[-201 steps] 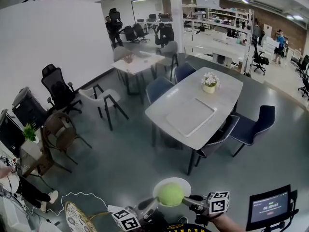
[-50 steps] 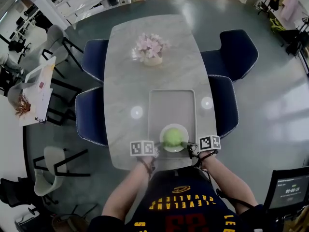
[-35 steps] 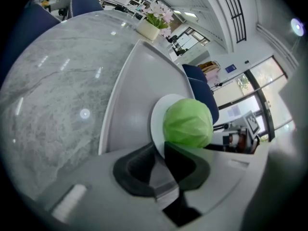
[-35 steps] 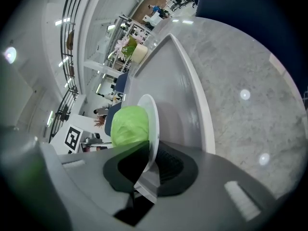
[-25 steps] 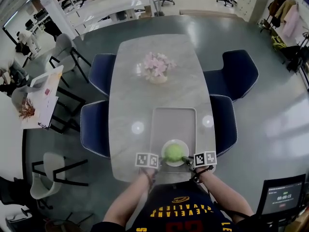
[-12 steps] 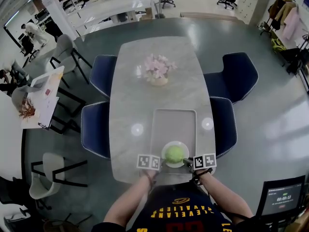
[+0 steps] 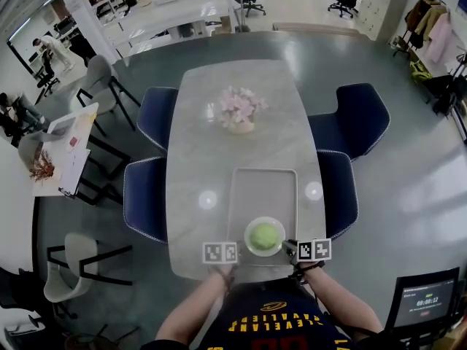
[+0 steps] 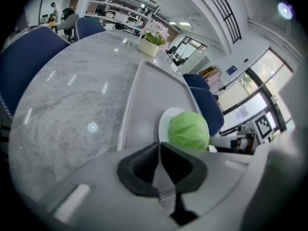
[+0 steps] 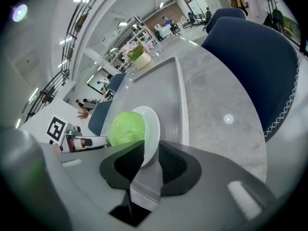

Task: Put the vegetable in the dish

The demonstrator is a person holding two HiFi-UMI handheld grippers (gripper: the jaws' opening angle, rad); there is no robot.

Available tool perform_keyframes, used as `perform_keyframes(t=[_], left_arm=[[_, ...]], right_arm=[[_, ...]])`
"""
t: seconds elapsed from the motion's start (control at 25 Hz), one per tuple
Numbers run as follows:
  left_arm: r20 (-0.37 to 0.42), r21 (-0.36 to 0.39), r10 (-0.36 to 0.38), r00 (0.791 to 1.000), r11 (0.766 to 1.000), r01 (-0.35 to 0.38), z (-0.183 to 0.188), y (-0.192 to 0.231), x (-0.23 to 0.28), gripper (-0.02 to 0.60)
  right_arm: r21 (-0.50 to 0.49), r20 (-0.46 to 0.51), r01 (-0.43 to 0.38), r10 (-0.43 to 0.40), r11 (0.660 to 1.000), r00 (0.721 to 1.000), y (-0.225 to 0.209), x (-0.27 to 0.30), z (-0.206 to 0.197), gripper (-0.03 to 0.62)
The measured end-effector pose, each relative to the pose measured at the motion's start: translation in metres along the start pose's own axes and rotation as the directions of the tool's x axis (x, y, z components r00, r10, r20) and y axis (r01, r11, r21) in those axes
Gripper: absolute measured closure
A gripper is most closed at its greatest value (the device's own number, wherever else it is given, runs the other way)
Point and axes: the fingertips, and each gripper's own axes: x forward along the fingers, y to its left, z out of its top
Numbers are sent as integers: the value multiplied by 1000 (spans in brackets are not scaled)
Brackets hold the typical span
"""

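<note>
**Cabbage in the dish, hands about to let go**

From where I stand this looks all but finished. The cabbage (image 7: 265, 235) sits squarely in the white dish (image 9: 153, 128). The dish rests on the near end of the grey tray (image 7: 264, 188), low in the middle of the head view, close to the table (image 7: 193, 144) edge nearest the person.

The right gripper (image 9: 150, 151) has its jaws parted with the dish's rim standing between them. They have just been closing in a little, yet in its own view the pads don't seem to press on the rim, so I'd call it released. The left gripper (image 8: 160, 148) has its jaws brought together on nothing. The dish and cabbage lie just beyond its tips, toward the upper right of its view.

What's left, I'd guess, is only to draw both grippers back without nudging the dish. The right one needs more care, because the rim is between its jaws.

Counting up:
- one cabbage
- one dish
- one tray
- one pot of pale pink flowers (image 7: 239, 110) at the far end of the table
- four dark-blue chairs (image 7: 352, 117), two along each long side
- two grippers, one at each side of the dish
</note>
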Motion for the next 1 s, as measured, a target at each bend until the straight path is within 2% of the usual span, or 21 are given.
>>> perform_keyframes(t=[0.2,0.44,0.6,0.72,0.84,1.0], left_arm=[[22,0,-12,1000,1000,12,0,-5,-9,572],[77,5,-25,997,1000,25,1,-18,-26,578],[134,-11,-108,985,994,110,4,-38,-43,580],[161,-8,-172,972,984,176,5,-56,-55,580],[161,24,-197,967,980,195,6,-66,-60,580],[147,27,-207,967,978,205,5,-70,-70,580]], right_arm=[[8,34,11,-11,1000,999,-3,-7,6,507],[-9,64,-18,18,1000,998,2,-20,6,536],[20,118,-73,70,997,991,11,-38,6,583],[13,153,-126,123,992,981,21,-52,10,588],[-21,174,-160,161,987,971,30,-60,14,588],[-172,167,-171,200,970,966,59,-60,16,588]])
